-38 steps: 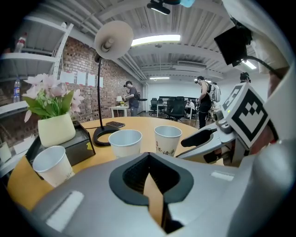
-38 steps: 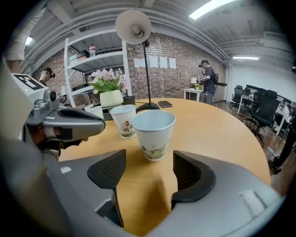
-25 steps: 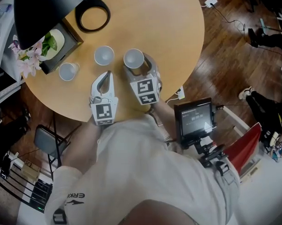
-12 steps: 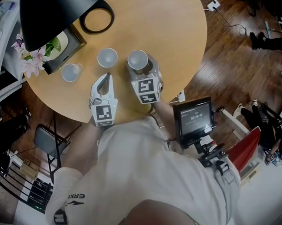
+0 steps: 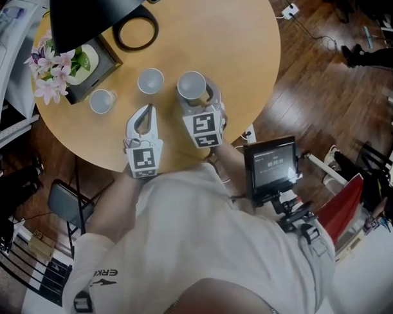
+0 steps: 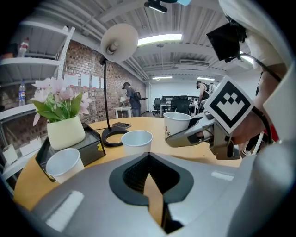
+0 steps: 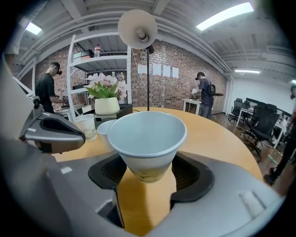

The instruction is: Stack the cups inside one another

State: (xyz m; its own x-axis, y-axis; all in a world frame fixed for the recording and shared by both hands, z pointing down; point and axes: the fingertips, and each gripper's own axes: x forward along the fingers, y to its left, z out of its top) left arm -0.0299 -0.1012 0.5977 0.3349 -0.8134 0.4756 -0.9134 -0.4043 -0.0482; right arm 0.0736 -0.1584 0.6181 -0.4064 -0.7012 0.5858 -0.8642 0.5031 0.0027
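**Head view:** You are gripping the held cup [image 5: 191,84], white tapered paper, in the right gripper [image 5: 194,96]. Its jaws have just been closing on the cup and are standing wide. Your left gripper [image 5: 148,108] is fully closed and empty. The middle cup [image 5: 150,81] and the end cup [image 5: 102,101] are standing upright, apart, on the smooth round wooden table [image 5: 225,43], near a black ring-shaped lamp base [image 5: 118,33].

**Left gripper view:** The grey jaws are meeting with nothing between them. The middle cup [image 6: 137,141] is standing just ahead. The end cup [image 6: 64,164] is sitting beside the black flower box [image 6: 90,150].

**Right gripper view:** The held cup [image 7: 147,139] is sitting rim-up, its base pinched between ribbed black pads. Your left gripper [image 7: 53,132] is partly blocking the other cups.
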